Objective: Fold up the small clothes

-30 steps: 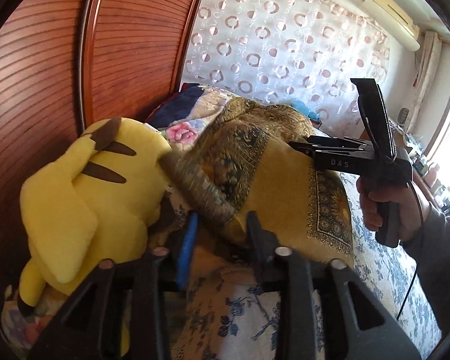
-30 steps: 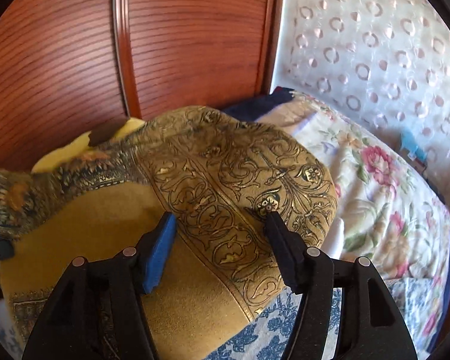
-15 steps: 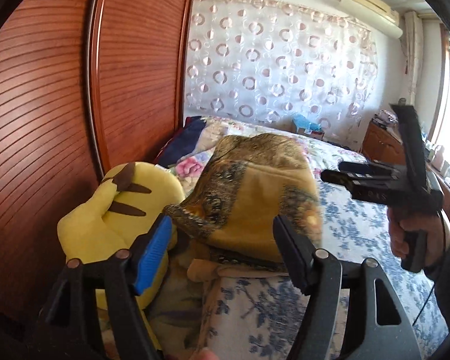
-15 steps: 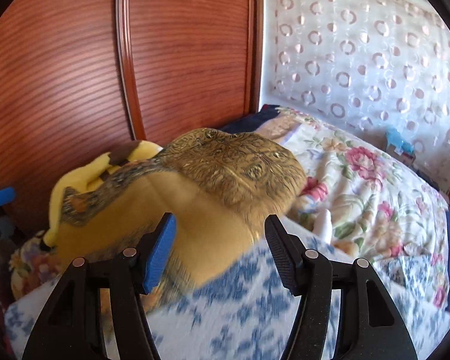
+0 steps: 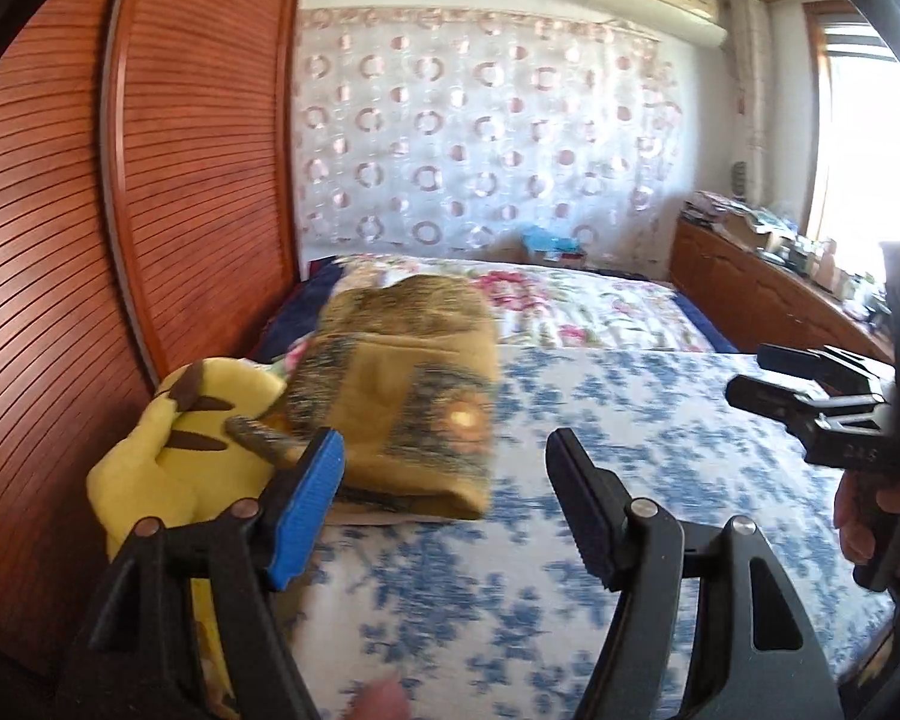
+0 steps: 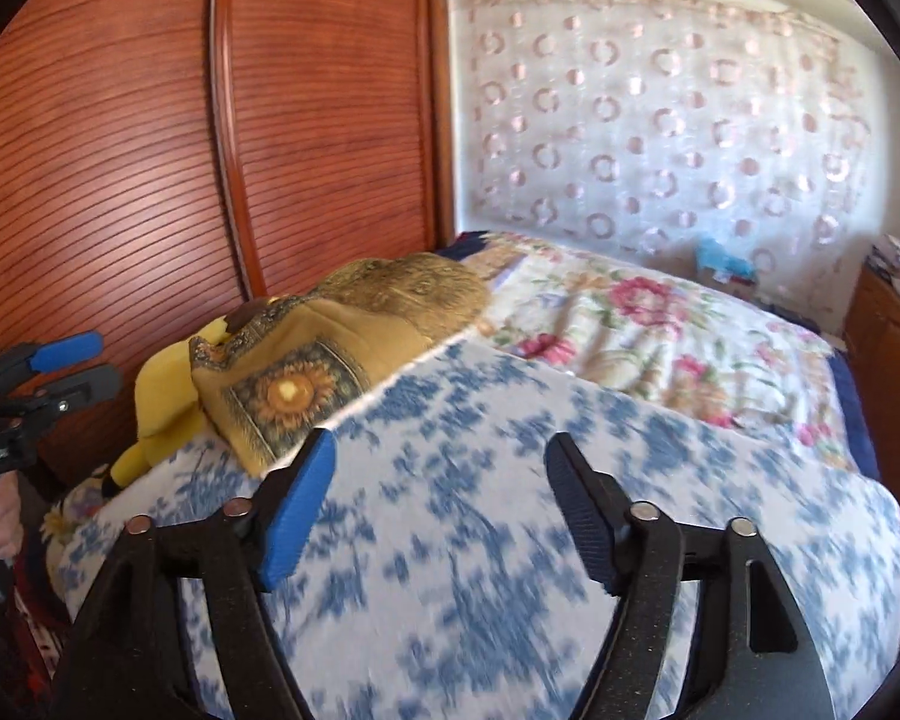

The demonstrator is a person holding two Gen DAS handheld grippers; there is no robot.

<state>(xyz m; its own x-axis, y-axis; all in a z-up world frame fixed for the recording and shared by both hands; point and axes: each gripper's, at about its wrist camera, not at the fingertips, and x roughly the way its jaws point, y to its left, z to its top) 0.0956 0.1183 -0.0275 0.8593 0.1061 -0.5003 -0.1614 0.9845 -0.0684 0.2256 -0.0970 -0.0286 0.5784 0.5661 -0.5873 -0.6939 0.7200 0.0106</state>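
A folded mustard-yellow cloth with dark gold patterned borders (image 5: 408, 402) lies on the bed by the headboard, partly over a yellow plush toy (image 5: 174, 450). It also shows in the right wrist view (image 6: 342, 348). My left gripper (image 5: 447, 480) is open and empty, a little in front of the cloth. My right gripper (image 6: 438, 480) is open and empty above the blue-flowered bedspread (image 6: 510, 540). The right gripper also shows at the right edge of the left wrist view (image 5: 810, 396), and the left gripper at the left edge of the right wrist view (image 6: 48, 372).
The wooden slatted headboard (image 5: 120, 210) stands behind the plush toy (image 6: 162, 408). A pink-flowered quilt (image 6: 660, 330) covers the far half of the bed. A wooden cabinet (image 5: 768, 300) with clutter runs along the right wall. A curtain (image 5: 480, 138) hangs behind.
Both grippers have let go of the cloth and pulled back from it. The cloth now lies folded on the bed, farther away in both views.
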